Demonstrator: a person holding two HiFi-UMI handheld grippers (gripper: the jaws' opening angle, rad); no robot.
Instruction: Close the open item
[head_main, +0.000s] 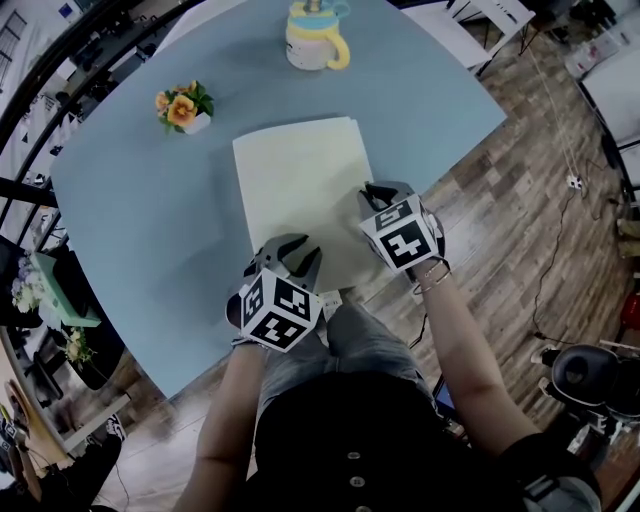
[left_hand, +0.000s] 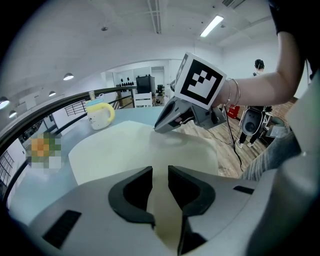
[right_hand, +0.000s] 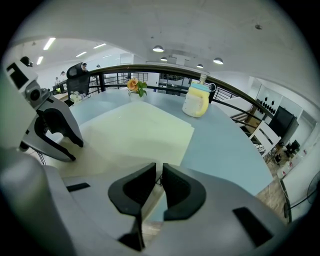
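1. The pale folder (head_main: 300, 185) lies flat on the blue tabletop (head_main: 130, 220). Its short side is at the near edge of the tabletop, and its long axis runs from that edge toward the far edge, where a yellow mug (head_main: 315, 40) stands.
2. Both grippers are at the near end of the folder. The right gripper (head_main: 377, 193) is on the right long edge, close to the near right corner. The left gripper (head_main: 290, 250) is over the near left corner.
3. In the right gripper view, the right gripper (right_hand: 158, 172) has its jaws almost together. The right edge of the folder (right_hand: 135, 130) runs straight into the thin slit between them, so I judge that they pinch this edge.
4. In the left gripper view, the left gripper (left_hand: 160, 172) has its jaws partly apart. The surface of the folder (left_hand: 125, 150) shows in the gap, but the pads do not seem to press on it.
5. I judge that the closing depends on the right long edge. The right hand is the one placed on it, and it would have to lift this edge and swing it across toward the left long edge. I cannot tell on which side the fold is.
6. Both grippers point forward and down at the folder. The forearms come in over the near edge of the tabletop.
7. A small flower pot (head_main: 183, 107) stands near the far left corner, well apart from the folder.
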